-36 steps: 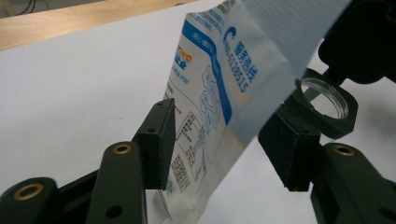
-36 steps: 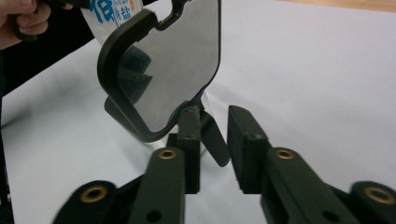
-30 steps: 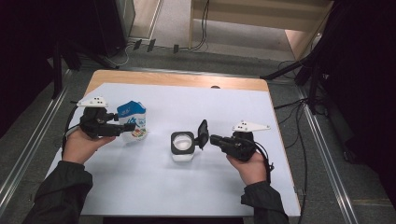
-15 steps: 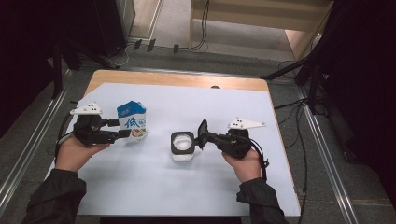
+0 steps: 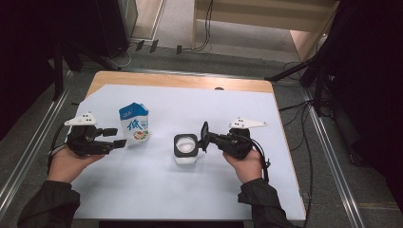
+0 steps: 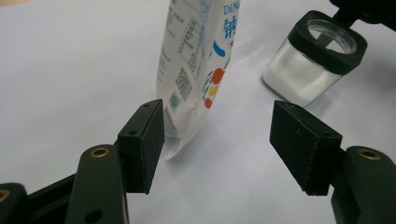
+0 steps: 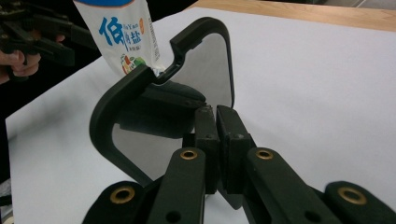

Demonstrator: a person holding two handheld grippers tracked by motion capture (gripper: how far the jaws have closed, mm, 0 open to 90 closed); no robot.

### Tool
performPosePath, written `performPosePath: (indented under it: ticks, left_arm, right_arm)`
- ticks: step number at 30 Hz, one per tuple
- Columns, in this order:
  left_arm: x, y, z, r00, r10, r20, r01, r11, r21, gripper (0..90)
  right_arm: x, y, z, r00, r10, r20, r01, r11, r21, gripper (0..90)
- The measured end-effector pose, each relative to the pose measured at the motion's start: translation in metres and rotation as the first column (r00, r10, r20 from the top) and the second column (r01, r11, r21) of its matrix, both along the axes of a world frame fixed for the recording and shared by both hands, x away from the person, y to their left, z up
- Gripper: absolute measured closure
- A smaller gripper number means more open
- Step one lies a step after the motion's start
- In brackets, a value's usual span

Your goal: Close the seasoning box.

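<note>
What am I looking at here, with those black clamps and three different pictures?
No robot here: a person sits at a table covered with white paper and holds a hand-held clamp tool in each hand. The high view comes from a fixed camera above the table. The other two come from small cameras riding on each tool, looking along its two black jaws.

On the paper stands a salt pouch, blue and white with printed characters, and a square glass jar with white contents and a black rim.

The left gripper has its jaws apart; the pouch stands just beyond them, beside the left pad, not squeezed.

The right gripper is shut on the jar's lid, a black-framed hinged flap, and holds it raised so the jar is open.
</note>
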State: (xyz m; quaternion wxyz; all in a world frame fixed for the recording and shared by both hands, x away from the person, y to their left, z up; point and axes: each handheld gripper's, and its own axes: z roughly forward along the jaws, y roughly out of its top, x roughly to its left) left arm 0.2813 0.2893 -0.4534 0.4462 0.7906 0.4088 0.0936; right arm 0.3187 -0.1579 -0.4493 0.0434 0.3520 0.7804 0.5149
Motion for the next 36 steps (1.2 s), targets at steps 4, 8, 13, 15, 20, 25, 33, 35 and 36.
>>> performPosePath:
  ticks: [4,8,13,15,20,25,33,35,36]
  left_arm:
    - [-0.001,0.006,-0.003,0.9997,0.021,-0.011,-0.021,0.9998,-0.003,36.4]
    - [-0.001,0.013,-0.006,0.9992,0.036,-0.017,-0.036,0.9993,-0.008,36.4]
    - [-0.001,0.022,-0.008,0.9985,0.052,-0.019,-0.052,0.9984,-0.020,36.3]
    - [-0.001,0.025,-0.009,0.9979,0.060,-0.026,-0.060,0.9978,-0.026,36.3]
    - [0.000,0.030,-0.011,0.9964,0.077,-0.036,-0.078,0.9968,-0.021,36.3]
    - [0.000,0.035,-0.012,0.9946,0.098,-0.035,-0.099,0.9944,-0.037,36.3]
    - [0.000,0.037,-0.013,0.9939,0.104,-0.036,-0.106,0.9937,-0.038,36.0]
    - [0.000,0.037,-0.013,0.9938,0.105,-0.037,-0.106,0.9936,-0.038,35.9]
    - [0.000,0.037,-0.013,0.9938,0.105,-0.037,-0.107,0.9936,-0.039,35.9]
  right_arm:
    - [0.001,0.003,0.000,1.0000,0.003,-0.008,-0.003,1.0000,0.006,89.3]
    - [0.001,0.006,0.000,1.0000,0.010,0.000,-0.010,0.9999,0.007,89.2]
    - [0.001,0.009,0.000,0.9999,0.011,0.001,-0.011,0.9999,0.006,88.2]
    - [0.001,0.011,0.000,0.9999,0.010,0.002,-0.010,0.9999,0.005,88.2]
    - [0.000,0.015,0.000,0.9999,0.016,0.004,-0.016,0.9999,0.005,88.1]
    - [-0.001,0.022,-0.001,0.9993,0.037,0.001,-0.037,0.9993,0.001,87.5]
    - [-0.003,0.034,-0.004,0.9970,0.077,0.008,-0.076,0.9966,-0.031,84.0]
    - [-0.003,0.033,-0.003,0.9974,0.070,0.015,-0.070,0.9971,-0.030,78.1]
    - [-0.003,0.032,-0.003,0.9976,0.068,0.014,-0.068,0.9973,-0.029,76.9]
